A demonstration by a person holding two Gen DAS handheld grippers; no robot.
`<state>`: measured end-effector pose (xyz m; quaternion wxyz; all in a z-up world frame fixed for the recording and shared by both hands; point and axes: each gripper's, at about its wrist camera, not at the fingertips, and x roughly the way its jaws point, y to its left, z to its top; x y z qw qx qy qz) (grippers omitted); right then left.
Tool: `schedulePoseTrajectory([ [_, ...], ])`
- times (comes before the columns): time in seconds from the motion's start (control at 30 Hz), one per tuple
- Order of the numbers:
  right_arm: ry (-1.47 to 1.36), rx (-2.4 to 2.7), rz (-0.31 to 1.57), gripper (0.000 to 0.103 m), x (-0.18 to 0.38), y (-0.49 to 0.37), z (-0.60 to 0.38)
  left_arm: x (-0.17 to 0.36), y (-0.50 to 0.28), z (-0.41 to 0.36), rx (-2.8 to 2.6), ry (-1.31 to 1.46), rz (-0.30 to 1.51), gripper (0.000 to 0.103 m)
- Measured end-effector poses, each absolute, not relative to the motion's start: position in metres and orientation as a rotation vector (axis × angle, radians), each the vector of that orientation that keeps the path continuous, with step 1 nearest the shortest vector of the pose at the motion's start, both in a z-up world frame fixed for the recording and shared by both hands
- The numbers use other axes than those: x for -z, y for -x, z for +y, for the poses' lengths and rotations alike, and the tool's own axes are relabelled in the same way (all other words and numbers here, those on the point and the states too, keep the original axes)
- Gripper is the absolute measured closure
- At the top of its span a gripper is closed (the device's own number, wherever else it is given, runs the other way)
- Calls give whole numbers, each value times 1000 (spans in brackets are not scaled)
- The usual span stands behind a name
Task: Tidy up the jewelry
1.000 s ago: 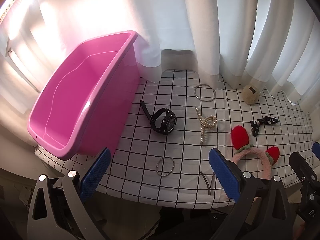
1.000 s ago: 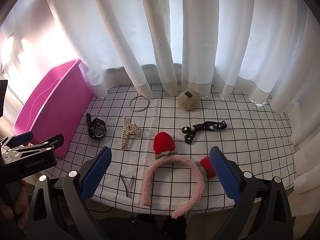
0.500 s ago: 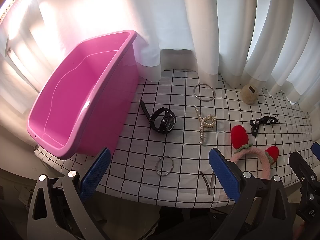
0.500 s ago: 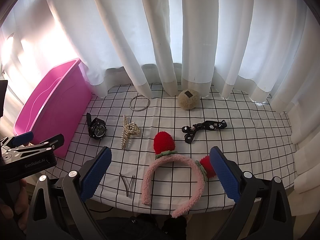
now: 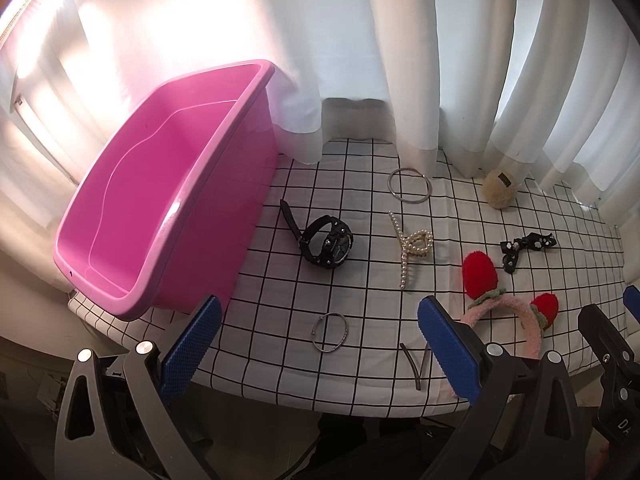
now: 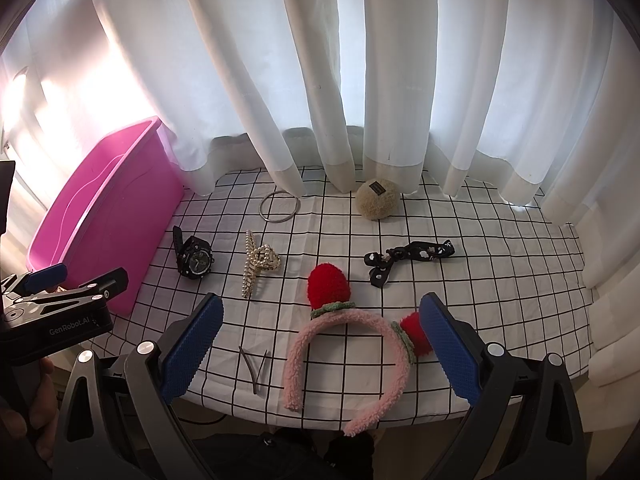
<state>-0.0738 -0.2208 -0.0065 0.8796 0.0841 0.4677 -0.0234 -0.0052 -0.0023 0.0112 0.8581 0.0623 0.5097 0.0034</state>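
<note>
Nothing has shifted over the last second: both the left gripper (image 5: 316, 346) and right gripper (image 6: 322, 348) hover spread wide and empty. The pink bin (image 5: 168, 216) holds 0 items (sorting not begun); the black watch (image 5: 328, 242) lies beside it.

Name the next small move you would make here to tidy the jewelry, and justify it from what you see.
Probably lower the open left tool onto the small silver bangle, which lies directly between its fingers near the table's front edge. The pink tub beside it looks empty, both tools hold nothing, and every piece sits on the checked cloth.
</note>
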Motion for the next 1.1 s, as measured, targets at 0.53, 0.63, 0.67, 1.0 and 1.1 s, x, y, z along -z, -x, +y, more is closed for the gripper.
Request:
schedulePoseTrajectory([
  [0.53,-181,49,982,9,9,73,-220,-9,3,0,-9,-127,1082,6],
  [0.63,-187,51,987,9,11,74,-221,-7,3,0,-8,-124,1090,6],
  [0.67,-190,52,989,9,11,74,-221,-6,3,0,-9,-123,1094,6],
  [1.0,-253,87,1034,9,29,82,-245,15,4,12,-17,-100,1142,6],
  [1.1,-267,96,1060,9,42,86,-253,28,5,19,-9,-98,1161,6],
])
